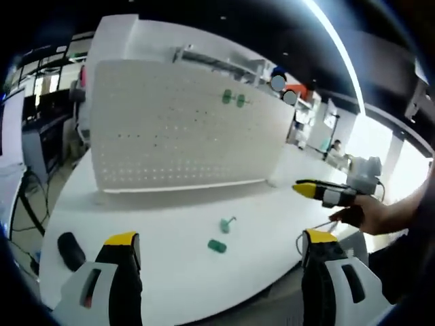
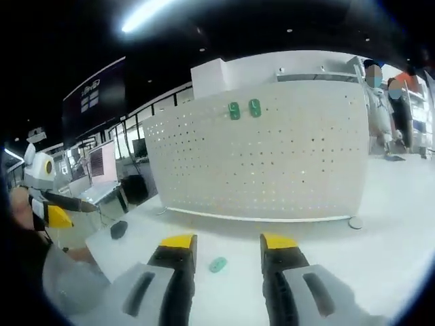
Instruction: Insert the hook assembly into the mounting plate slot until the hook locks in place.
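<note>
One pegboard [image 1: 177,129]; two green hooks mounted [image 1: 233,99]; two green pieces on table [image 1: 222,235]; one black object [image 1: 70,248].
</note>
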A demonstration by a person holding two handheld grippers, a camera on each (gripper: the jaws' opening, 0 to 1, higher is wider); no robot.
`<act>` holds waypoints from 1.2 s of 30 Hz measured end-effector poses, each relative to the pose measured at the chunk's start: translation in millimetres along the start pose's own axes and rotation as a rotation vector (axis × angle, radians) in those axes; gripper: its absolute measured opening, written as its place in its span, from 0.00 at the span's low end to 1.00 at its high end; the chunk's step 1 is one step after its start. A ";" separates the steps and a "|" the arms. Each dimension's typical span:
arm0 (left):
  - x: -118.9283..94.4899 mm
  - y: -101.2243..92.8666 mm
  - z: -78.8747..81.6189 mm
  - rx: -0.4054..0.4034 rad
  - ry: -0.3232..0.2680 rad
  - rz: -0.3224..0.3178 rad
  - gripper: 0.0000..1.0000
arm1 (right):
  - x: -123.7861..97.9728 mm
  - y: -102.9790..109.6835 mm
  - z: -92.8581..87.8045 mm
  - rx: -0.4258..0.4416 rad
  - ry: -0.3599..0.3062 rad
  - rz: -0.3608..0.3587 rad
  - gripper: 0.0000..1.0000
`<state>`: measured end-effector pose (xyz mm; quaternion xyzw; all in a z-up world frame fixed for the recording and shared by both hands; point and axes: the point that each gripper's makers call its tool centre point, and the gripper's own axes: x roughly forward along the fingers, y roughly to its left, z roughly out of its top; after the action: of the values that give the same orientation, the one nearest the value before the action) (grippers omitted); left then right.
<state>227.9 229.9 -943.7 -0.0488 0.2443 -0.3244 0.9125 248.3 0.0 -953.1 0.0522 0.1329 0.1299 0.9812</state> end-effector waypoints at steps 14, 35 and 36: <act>-2.6 -12.3 -17.1 0.007 0.034 -0.029 1.00 | -21.7 22.2 -26.0 0.007 0.073 0.067 0.34; -5.1 -25.3 -32.2 0.018 0.067 -0.049 1.00 | -38.0 28.5 -43.6 -0.030 0.150 0.117 0.35; -4.8 -25.4 -33.1 0.020 0.070 -0.051 1.00 | -38.5 28.7 -44.2 -0.033 0.152 0.118 0.35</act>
<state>194.4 215.2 -964.4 -0.0347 0.2717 -0.3517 0.8952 193.5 20.2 -982.1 0.0338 0.2015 0.1934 0.9596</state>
